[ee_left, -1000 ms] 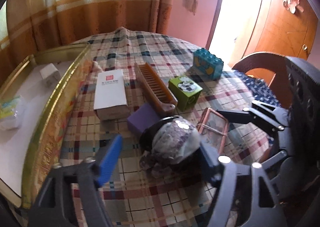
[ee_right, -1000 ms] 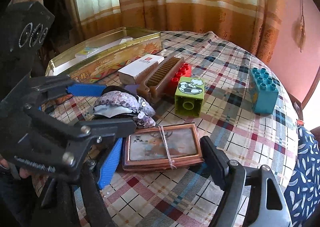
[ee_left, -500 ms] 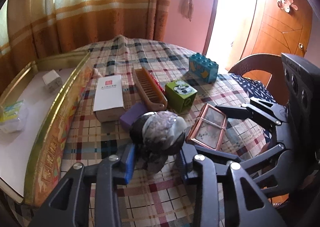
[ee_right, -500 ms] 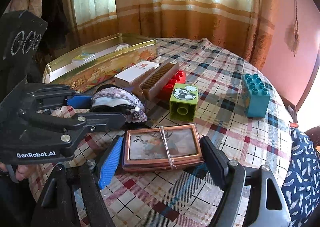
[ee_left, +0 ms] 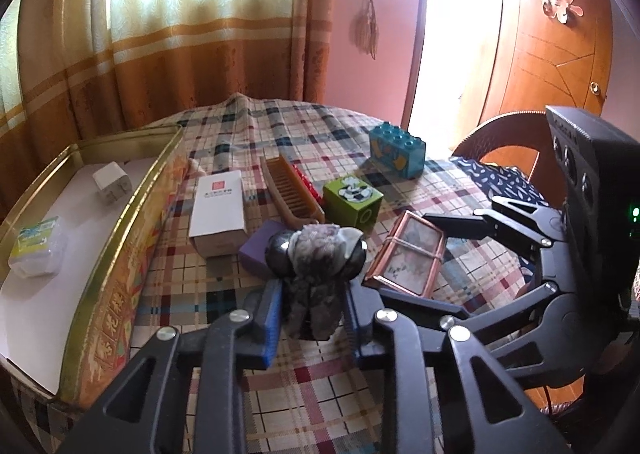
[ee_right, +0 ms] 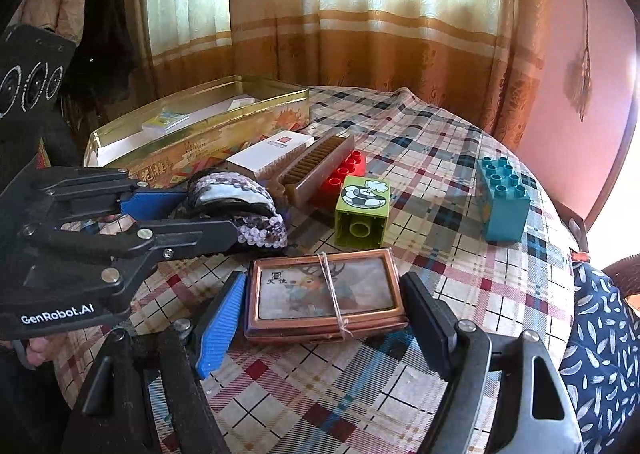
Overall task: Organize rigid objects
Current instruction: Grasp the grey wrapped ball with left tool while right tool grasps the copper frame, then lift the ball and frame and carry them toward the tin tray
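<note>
A grey sequined hair piece (ee_left: 316,250) sits between the blue pads of my left gripper (ee_left: 312,294). The jaws are closing and the pads press its lower fabric; it hides part of a purple block (ee_left: 260,246). From the right wrist view the left gripper (ee_right: 192,214) reaches in from the left, around the hair piece (ee_right: 240,198). My right gripper (ee_right: 322,286) stands open astride a copper-framed picture box (ee_right: 324,294) tied with string. A narrow gap shows on each side of the box, which lies flat on the plaid cloth.
A gold tin (ee_left: 120,254) lined in white lies at the left with two small white items inside. On the round table lie a white carton (ee_left: 218,206), a brown comb (ee_left: 292,190), a red block (ee_right: 344,170), a green block (ee_left: 352,202) and a teal block (ee_left: 396,150).
The left jaws have closed from wide apart onto the sequined hair piece, and the left view has tipped upward a little. The right gripper has stayed astride the framed box.
</note>
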`<state>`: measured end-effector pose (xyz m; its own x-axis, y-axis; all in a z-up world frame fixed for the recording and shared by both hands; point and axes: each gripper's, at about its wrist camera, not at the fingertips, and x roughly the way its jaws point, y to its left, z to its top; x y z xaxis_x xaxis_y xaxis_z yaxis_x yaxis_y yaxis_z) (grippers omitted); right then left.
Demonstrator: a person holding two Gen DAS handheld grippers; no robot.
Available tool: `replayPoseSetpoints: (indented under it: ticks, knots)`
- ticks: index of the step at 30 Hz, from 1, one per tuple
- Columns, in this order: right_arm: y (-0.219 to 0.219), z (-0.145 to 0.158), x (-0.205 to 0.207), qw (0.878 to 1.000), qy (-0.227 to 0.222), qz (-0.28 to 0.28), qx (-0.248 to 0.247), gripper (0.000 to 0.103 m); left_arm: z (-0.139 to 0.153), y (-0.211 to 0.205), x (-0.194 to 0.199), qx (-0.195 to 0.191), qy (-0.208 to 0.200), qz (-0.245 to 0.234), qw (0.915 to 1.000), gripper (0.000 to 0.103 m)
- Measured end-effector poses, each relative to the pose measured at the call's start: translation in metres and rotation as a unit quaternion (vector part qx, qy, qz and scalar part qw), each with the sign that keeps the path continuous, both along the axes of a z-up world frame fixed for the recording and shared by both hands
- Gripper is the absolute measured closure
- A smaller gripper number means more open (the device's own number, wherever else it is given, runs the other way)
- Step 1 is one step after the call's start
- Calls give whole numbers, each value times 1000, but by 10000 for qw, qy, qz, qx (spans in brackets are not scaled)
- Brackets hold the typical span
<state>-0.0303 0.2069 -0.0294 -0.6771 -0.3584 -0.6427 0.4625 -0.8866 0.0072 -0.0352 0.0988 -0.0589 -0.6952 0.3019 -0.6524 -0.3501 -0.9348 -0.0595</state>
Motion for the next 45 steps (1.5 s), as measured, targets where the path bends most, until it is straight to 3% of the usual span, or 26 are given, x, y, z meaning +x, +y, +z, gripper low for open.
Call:
replayPoseSetpoints:
  ticks: [15,45]
  knots:
    - [1,3,6,9996,251,-89,-58,24,5,-7,9,12,405,323,9987,78]
    - [9,9,21,9957,858,-248,-265,24,12,-14,20,111,801,479,9956,78]
